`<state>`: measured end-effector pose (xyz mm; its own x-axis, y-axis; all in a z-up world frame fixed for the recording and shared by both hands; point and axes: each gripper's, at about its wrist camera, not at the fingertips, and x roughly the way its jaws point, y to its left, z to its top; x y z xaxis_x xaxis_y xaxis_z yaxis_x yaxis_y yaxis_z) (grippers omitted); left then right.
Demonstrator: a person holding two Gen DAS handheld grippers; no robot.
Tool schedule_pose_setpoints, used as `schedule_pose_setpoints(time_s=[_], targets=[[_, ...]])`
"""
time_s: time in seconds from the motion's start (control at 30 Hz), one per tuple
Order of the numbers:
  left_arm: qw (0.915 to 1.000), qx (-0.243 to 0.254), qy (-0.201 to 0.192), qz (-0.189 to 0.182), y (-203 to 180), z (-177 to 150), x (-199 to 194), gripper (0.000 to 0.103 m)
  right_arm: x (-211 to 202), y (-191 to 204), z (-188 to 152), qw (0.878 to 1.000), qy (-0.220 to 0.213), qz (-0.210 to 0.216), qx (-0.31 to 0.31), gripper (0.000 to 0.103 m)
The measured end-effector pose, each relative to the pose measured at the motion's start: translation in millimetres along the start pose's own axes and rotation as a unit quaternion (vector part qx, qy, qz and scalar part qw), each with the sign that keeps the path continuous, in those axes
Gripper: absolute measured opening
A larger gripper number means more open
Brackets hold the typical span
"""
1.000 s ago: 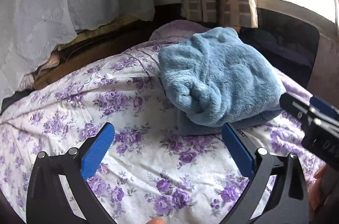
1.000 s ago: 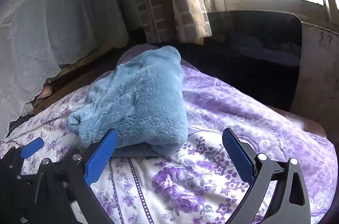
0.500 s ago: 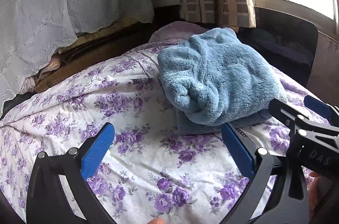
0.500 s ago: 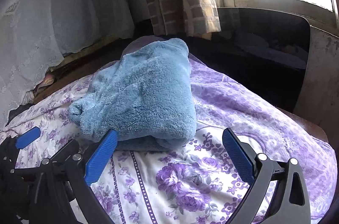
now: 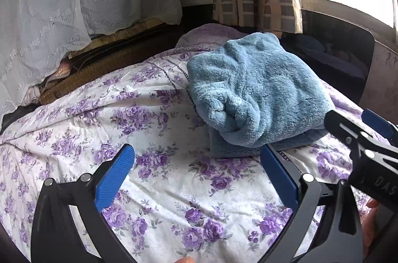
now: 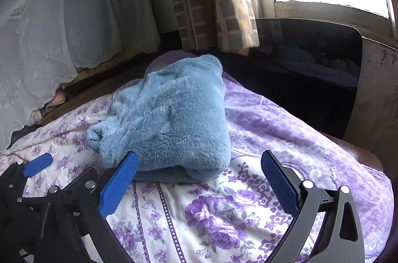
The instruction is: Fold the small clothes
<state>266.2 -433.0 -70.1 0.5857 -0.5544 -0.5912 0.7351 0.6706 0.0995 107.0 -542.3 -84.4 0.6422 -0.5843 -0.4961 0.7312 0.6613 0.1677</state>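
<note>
Over the last second we eased both grippers back slightly. Left gripper (image 5: 197, 173) and right gripper (image 6: 199, 176) jaws apart, empty. Folded blue fleece garment (image 5: 253, 88) lay just ahead on the bedspread (image 5: 99, 118); fold looked done.

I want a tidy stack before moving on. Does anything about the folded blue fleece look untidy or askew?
Yes. The fluffy blue fleece garment lies folded on the purple floral bedspread, but a bunched, rolled lump sticks out at its front left corner, and the top layer overhangs the layer beneath unevenly. Nothing looks spilled or damaged.
</note>
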Motion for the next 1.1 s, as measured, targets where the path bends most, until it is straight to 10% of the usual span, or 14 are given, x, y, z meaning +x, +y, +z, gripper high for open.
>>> schedule_pose_setpoints(time_s=[1.1], targets=[[1.0, 0.008, -0.001, -0.002, 0.3, -1.0, 0.8, 0.099, 6.5, -5.5, 2.6, 1.0, 0.011, -0.009, 0.009, 0.1]])
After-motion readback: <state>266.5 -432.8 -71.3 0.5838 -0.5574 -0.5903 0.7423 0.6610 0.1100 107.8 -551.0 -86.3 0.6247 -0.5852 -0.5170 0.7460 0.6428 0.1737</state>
